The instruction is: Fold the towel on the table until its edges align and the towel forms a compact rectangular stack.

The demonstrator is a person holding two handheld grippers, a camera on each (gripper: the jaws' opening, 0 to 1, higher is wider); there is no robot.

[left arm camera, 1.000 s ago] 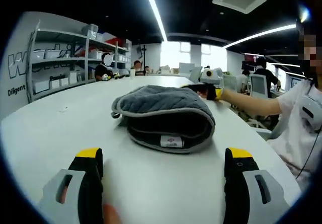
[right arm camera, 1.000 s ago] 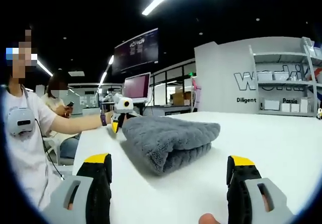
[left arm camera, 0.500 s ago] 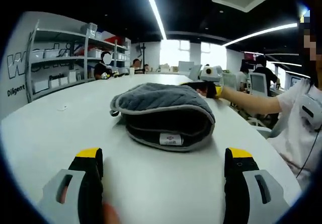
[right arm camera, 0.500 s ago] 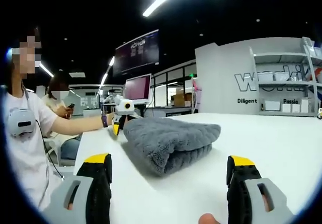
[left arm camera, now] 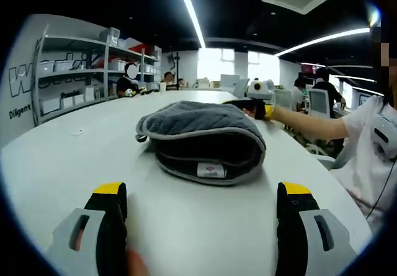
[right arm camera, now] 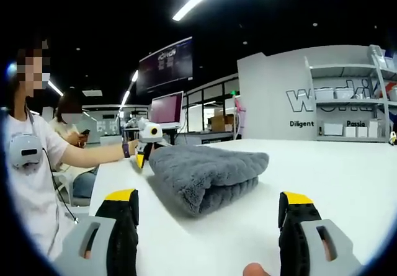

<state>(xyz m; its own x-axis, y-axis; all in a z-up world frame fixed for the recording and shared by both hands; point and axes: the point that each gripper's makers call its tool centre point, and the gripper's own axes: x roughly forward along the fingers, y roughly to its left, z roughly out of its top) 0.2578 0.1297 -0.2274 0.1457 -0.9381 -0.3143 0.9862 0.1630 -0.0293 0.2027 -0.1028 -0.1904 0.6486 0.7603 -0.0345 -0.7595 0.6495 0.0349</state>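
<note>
Nearby: folded towel [left arm camera: 201,142], table [left arm camera: 74,158], shelves [left arm camera: 80,71].

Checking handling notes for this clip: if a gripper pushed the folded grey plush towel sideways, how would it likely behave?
The folded grey plush towel looks soft, with rounded sagging folds, so it would probably deform or shear rather than slide stiffly. Lying loosely on the smooth white table, its layers might come apart.

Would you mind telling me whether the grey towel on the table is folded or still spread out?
Folded. The grey towel lies on the white table as a thick stack of layers, with its rounded fold visible in the right gripper view.
</note>
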